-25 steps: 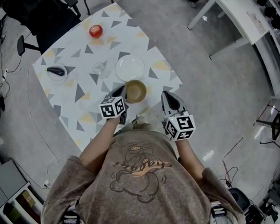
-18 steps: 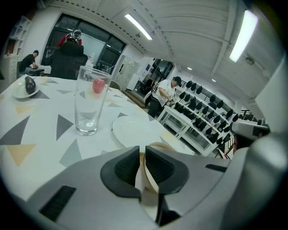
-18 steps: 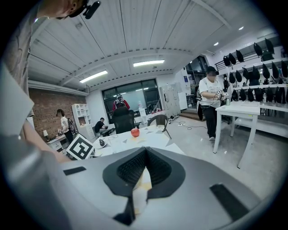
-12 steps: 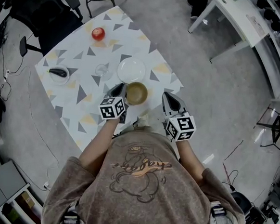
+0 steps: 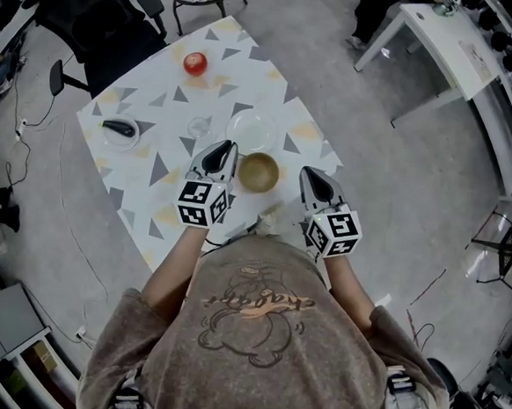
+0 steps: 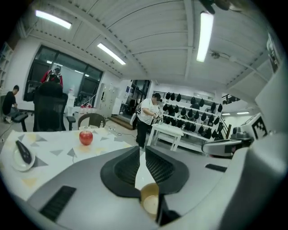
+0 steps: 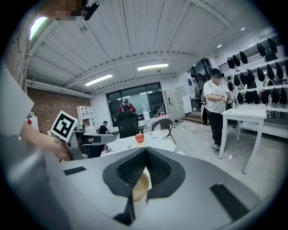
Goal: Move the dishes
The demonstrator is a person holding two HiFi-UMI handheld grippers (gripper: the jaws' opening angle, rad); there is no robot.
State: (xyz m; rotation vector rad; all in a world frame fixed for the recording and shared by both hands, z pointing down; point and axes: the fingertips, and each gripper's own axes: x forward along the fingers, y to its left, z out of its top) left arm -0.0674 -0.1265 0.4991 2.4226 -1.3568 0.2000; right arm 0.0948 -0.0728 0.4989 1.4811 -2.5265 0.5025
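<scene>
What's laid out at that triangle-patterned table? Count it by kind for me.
apple: 1
glass: 1
large plate: 1
tan bowl: 1
small dish: 1
dark item lying in the small dish: 1
Total: 6

Brown bowl [image 5: 259,171] sits upright just beside white plate [image 5: 251,130] (both empty).

Open-plan lab or office: white desks [image 5: 446,38], black office chair [image 5: 103,19], wall racks of dark gear [image 6: 193,121], ceiling strip lights [image 6: 204,31].
</scene>
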